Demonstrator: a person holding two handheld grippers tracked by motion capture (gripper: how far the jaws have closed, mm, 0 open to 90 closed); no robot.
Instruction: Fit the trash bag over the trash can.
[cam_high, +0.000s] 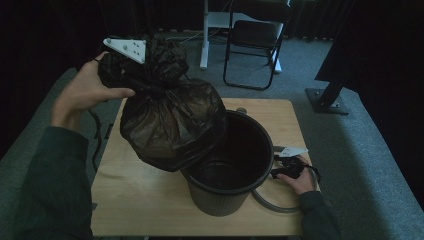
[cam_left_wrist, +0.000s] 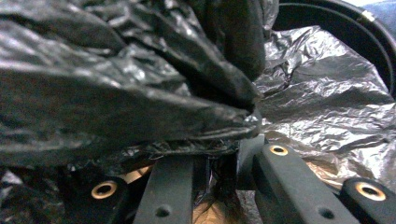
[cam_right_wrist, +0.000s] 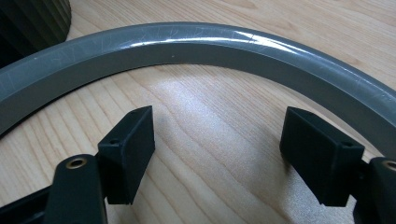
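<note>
A full bin bag is held up beside its bin.

The black bin bag (cam_high: 170, 122) is gripped at its gathered neck by the closed left claw (cam_high: 142, 82), so it hangs clear over the rim of the dark bin (cam_high: 235, 185) on the wooden surface (cam_high: 145, 200). The right claw (cam_right_wrist: 217, 144) is kept open, low by the grey ring (cam_right_wrist: 196, 46), ready to steady things.

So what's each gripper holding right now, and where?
Left gripper is clamped on the black bin bag at its gathered neck. Right gripper is open, holding nothing.
</note>
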